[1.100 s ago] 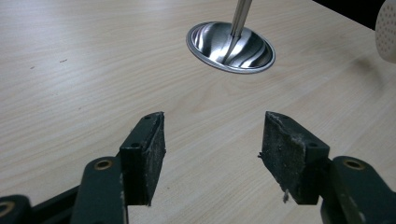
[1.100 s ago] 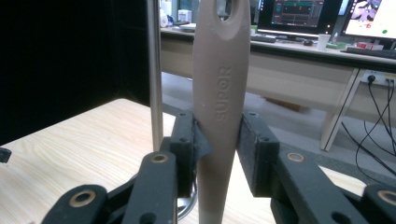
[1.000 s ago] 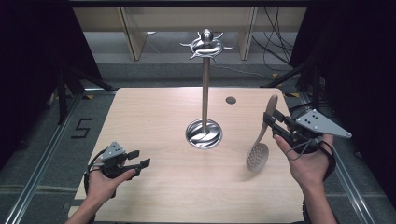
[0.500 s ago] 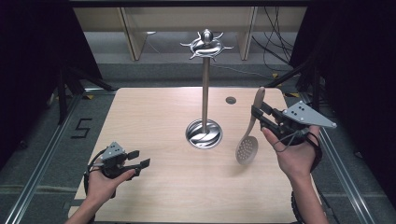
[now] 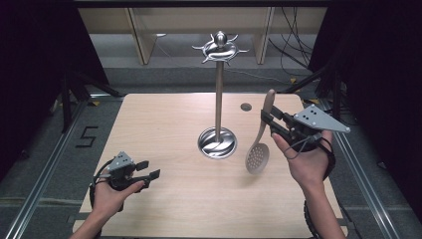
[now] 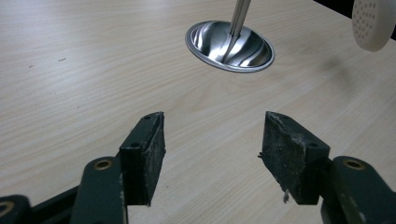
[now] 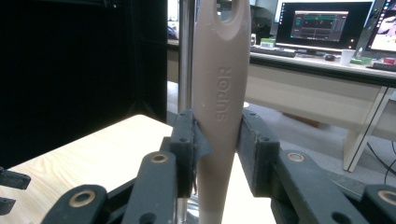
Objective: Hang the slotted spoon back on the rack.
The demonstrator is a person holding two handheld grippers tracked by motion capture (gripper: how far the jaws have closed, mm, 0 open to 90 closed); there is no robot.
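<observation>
A beige slotted spoon (image 5: pixel 261 142) hangs upright above the table's right half, perforated head down, handle up. My right gripper (image 5: pixel 267 119) is shut on its handle (image 7: pixel 218 107), the pads pressing both sides. A metal utensil stand (image 5: pixel 218 89) with hooks at its top rises from a round steel base (image 5: pixel 217 143) at the table's middle, just left of the spoon. My left gripper (image 5: pixel 149 169) rests low at the front left, open, with bare wood between its pads (image 6: pixel 149 149). In the left gripper view the stand's base (image 6: pixel 229 45) lies ahead and the spoon head (image 6: pixel 371 23) shows at the top right.
A small dark round spot (image 5: pixel 245 106) sits on the wooden table (image 5: pixel 164 119) behind the stand. Black frames and cables flank the table. Desks with monitors (image 7: pixel 322 25) stand beyond in the right gripper view.
My right gripper has carried the spoon leftward toward the stand and slightly up. The left gripper has stayed where it was.
</observation>
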